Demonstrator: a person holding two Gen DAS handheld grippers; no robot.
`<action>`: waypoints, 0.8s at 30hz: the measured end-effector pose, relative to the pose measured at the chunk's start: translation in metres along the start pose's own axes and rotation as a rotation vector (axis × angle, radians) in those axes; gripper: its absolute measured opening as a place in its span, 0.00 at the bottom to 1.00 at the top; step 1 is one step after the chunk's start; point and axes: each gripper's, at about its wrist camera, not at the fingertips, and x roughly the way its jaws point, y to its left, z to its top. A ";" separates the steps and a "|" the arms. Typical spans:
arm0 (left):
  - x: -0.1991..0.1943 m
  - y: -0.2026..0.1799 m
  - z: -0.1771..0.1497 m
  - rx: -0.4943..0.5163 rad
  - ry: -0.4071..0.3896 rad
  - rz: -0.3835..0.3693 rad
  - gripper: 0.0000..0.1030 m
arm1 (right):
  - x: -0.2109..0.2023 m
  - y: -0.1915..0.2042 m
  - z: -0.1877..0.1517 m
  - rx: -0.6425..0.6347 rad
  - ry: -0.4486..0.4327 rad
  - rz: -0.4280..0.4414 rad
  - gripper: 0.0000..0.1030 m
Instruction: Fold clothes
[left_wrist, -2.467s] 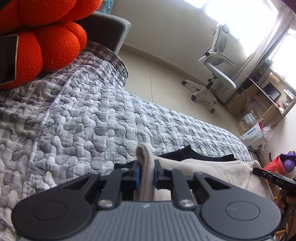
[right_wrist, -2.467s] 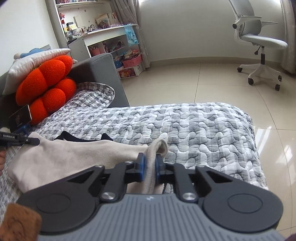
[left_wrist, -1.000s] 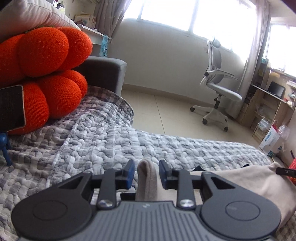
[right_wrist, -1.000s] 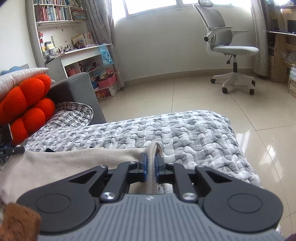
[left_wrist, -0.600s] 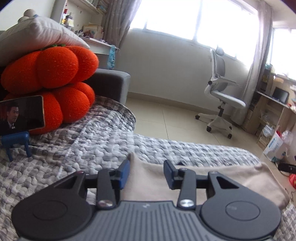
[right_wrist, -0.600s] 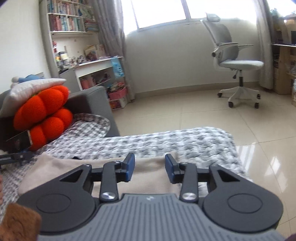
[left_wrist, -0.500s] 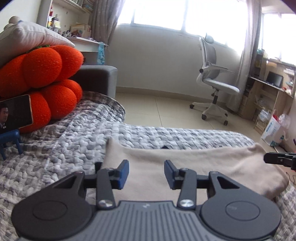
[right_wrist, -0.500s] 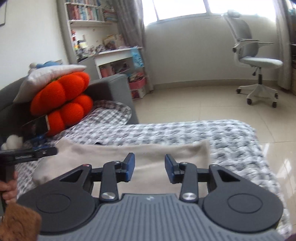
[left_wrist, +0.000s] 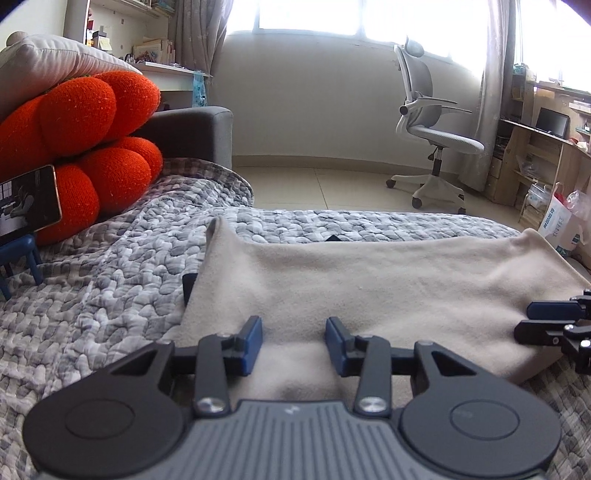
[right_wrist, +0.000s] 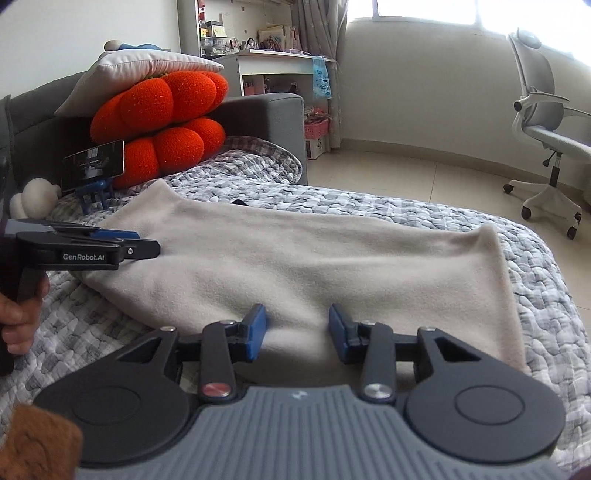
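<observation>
A beige garment (left_wrist: 369, 280) lies folded flat across the grey quilted bed cover (left_wrist: 92, 295). Small bits of a black garment (left_wrist: 189, 284) peek out from under it. My left gripper (left_wrist: 293, 339) hovers over the beige cloth's near edge; its jaws are closing a little, with cloth lying under the gap and neither pad pressing on it. In the right wrist view the same beige garment (right_wrist: 314, 266) stretches left to right. My right gripper (right_wrist: 297, 325) stands open over its near edge. The left gripper (right_wrist: 140, 245) shows at the cloth's left end, a hand holding it.
Orange round cushions (left_wrist: 85, 147) under a pale pillow sit against a grey sofa arm (left_wrist: 195, 133). A phone (right_wrist: 94, 164) leans on a small blue stand. A white office chair (left_wrist: 432, 136) stands on the tiled floor beyond the bed. Wooden shelves line the right wall.
Both grippers were shut on pinched folds of the beige cloth. They have let go and drawn back, and the cloth now lies flat on the bed.
</observation>
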 end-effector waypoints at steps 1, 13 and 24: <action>-0.001 0.000 -0.001 0.001 -0.003 -0.002 0.39 | -0.003 -0.006 -0.002 0.005 -0.003 -0.006 0.38; -0.019 0.004 -0.008 0.005 -0.021 0.014 0.31 | -0.041 -0.045 -0.019 0.164 -0.086 -0.069 0.40; -0.027 0.014 -0.006 -0.057 -0.012 0.005 0.27 | -0.041 -0.042 -0.025 0.143 -0.072 -0.138 0.37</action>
